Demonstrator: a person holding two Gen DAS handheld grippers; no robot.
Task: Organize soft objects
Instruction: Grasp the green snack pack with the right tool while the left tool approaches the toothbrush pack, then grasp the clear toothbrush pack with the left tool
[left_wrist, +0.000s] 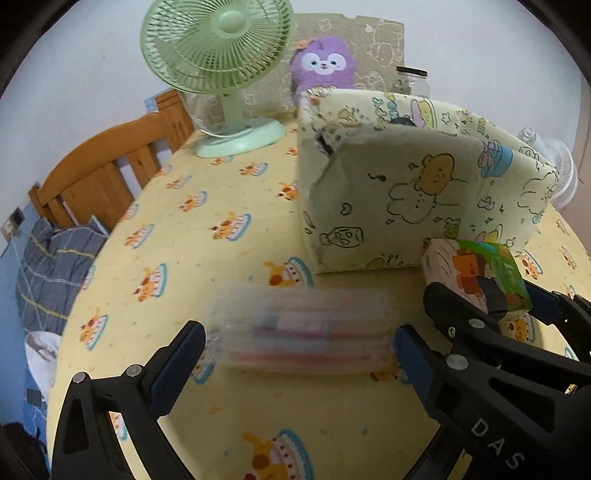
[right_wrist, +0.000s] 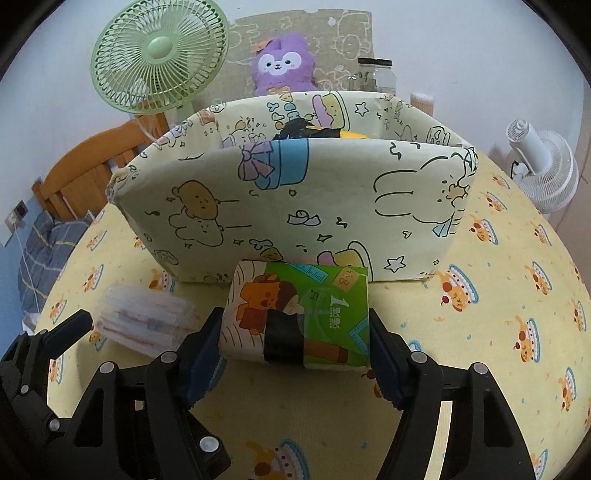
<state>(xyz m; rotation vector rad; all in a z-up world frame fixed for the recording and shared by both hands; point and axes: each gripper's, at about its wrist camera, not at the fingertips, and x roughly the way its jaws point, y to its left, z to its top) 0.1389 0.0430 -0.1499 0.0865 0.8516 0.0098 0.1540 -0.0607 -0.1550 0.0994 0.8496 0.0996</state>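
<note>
A soft tissue pack (right_wrist: 295, 317) with a green and orange cartoon wrapper lies on the yellow tablecloth, right against the front wall of a cream cartoon-print fabric basket (right_wrist: 295, 206). My right gripper (right_wrist: 295, 354) is shut on the pack, one blue pad pressed on each side. To its left lies a clear packet with pink stripes (left_wrist: 306, 332), blurred in the left wrist view. My left gripper (left_wrist: 295, 350) stands open around that packet, its fingers a little off both ends. Dark and yellow items sit inside the basket. A purple plush toy (right_wrist: 280, 62) sits behind the basket.
A green desk fan (left_wrist: 218, 48) stands at the back left and a white fan (right_wrist: 543, 170) at the right edge. A glass jar (right_wrist: 376, 75) stands behind the basket. A wooden bed frame (left_wrist: 103, 173) and blue bedding (left_wrist: 51, 273) lie beyond the table's left edge.
</note>
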